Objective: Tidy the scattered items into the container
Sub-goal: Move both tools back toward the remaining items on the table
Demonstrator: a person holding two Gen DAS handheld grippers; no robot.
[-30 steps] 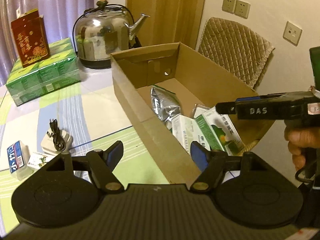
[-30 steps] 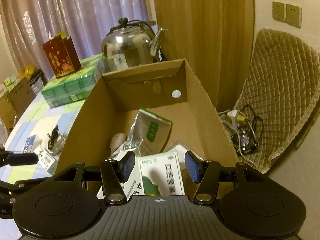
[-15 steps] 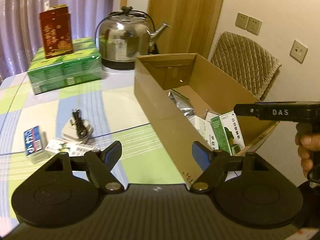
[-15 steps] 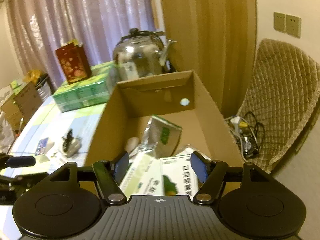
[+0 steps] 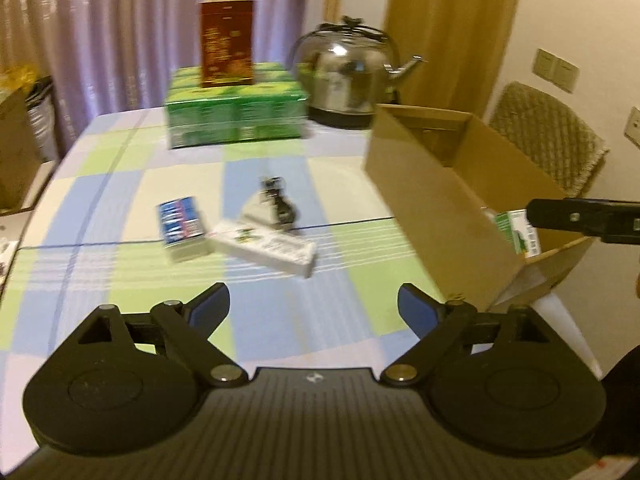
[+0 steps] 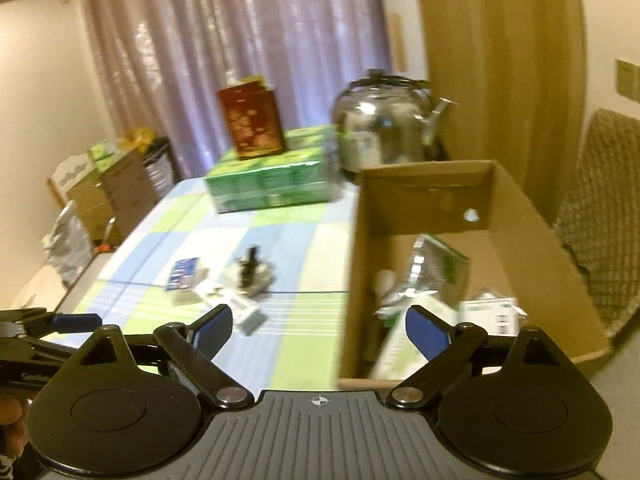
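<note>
Three loose items remain on the checked green-and-blue bench [image 5: 120,280]: a small blue rectangular box [image 5: 181,221], a long white carton with green print [image 5: 264,246] touching it, and a pale round charger with a black cable [image 5: 270,209] just behind the carton. The open brown cardboard box [image 5: 436,204] stands at the right part of the bench and already holds several packets (a silver foil pouch and green-and-white cartons show in the right wrist view).

The left gripper [image 5: 314,309] hangs above the bench with its jaws wide apart and nothing between them. The right gripper [image 6: 319,329] is also empty, jaws spread, near the front corner of the cardboard box.

I judge the step in hand is reaching for the next item, probably the white carton, since it lies nearest. To do it well, the left gripper should come down with the jaws across the narrow width of the carton, not its length, and should not push the blue box. Both views are blurred, so alignment needs care.
</note>
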